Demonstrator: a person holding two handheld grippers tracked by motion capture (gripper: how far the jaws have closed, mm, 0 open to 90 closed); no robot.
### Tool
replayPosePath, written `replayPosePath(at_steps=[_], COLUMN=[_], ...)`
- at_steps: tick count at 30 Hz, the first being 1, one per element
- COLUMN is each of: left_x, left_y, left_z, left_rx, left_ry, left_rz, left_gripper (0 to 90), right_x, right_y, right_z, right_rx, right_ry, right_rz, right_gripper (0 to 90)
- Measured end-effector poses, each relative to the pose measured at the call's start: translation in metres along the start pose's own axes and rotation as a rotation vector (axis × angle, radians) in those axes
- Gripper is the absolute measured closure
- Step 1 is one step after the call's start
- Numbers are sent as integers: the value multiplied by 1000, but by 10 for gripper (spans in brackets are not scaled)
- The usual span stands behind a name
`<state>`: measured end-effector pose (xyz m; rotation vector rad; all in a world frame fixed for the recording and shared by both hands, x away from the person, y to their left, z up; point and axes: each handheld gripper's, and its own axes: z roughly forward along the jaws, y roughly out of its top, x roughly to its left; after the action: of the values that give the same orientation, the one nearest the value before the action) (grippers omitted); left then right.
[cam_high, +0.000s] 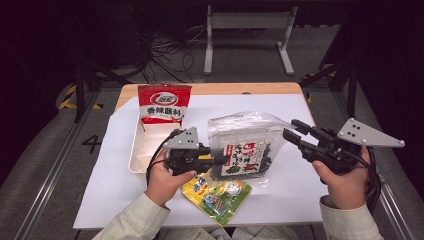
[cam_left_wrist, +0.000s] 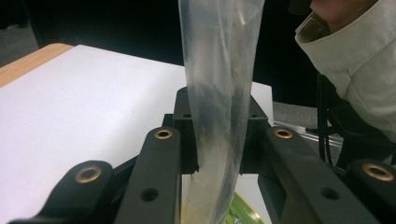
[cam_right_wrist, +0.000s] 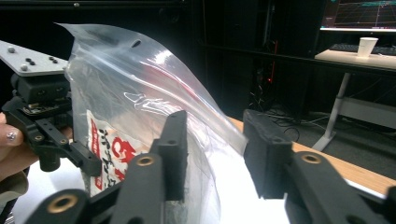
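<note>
A sheet (cam_high: 280, 200) covers most of the table (cam_high: 210, 89), whose bare far edge shows at the top of the high view. A tray (cam_high: 142, 150) lies left of centre on the sheet, with a seasoning packet (cam_high: 163, 103) at its far end. The seaweed bag (cam_high: 243, 145) stands at centre, right of the tray. A snack packet (cam_high: 218, 195) lies flat below it, nearer the frame's bottom edge.

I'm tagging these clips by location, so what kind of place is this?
Probably a lab or test workspace, not a home: a desk with a monitor stands behind, loose cables lie on the floor, and the table sits between metal rails.
</note>
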<state>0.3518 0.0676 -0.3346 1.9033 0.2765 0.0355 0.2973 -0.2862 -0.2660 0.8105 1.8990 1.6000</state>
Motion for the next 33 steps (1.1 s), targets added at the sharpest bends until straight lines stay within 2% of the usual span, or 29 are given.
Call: replayPosePath(at_steps=[3,15,20,33], left_x=[0,5,5,7], left_y=[2,5,9,13], left_z=[-6,-29,-41,-55], left_rx=[-4,-38,-77,-106], left_ry=[24,44,50,74], left_rz=[-4,0,17,31], left_gripper=[757,758,762,766], right_x=[-3,-13,-21,-37], right_y=[-1,-6,-12,-25], right_z=[-1,-3,-2,-1], right_rx=[9,48,65,102], right_ry=[2,-12,-27,-57], right_rz=[8,36,42,80], right_gripper=[526,475,471,465])
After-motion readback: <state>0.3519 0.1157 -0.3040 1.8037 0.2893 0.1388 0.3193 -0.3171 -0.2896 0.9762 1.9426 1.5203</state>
